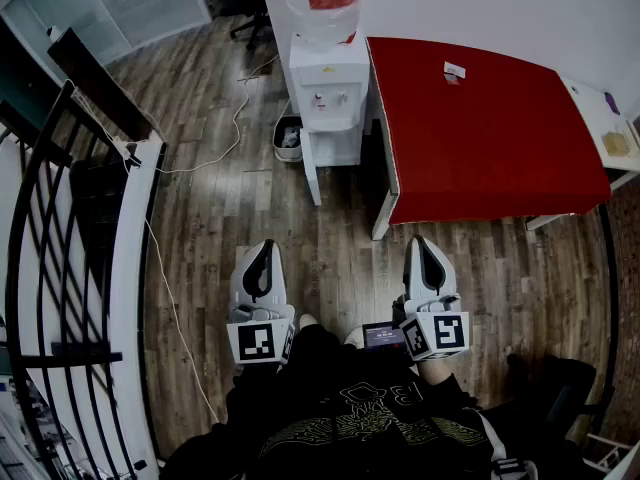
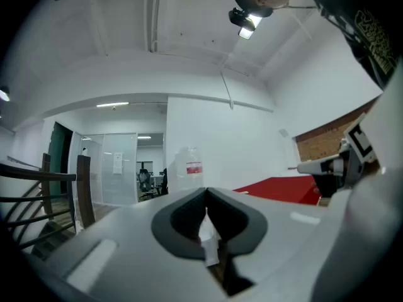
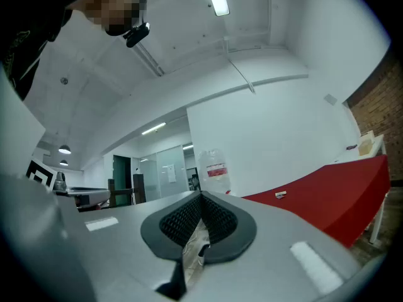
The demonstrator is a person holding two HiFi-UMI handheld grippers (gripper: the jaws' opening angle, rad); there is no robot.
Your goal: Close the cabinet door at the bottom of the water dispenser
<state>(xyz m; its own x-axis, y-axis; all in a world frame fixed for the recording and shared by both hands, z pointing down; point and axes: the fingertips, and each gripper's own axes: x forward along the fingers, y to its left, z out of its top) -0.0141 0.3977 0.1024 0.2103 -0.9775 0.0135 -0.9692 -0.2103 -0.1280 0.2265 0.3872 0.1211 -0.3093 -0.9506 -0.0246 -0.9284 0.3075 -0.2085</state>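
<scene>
We hold the left hand-held gripper [image 1: 262, 251] and the right hand-held gripper [image 1: 428, 245] level, each with its jaws pressed together on nothing. The water dispenser [image 1: 328, 98] stands well ahead on the floor [image 1: 220, 208], just beside the red bench [image 1: 490, 138], with its cabinet door [image 1: 311, 168] swung open.

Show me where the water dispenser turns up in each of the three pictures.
Head view: water dispenser at top centre, just left of the red table.
Left gripper view: water dispenser near centre, against the white wall.
Right gripper view: water dispenser near centre.
Shared landmark: the red table, right of the dispenser in all three.
</scene>
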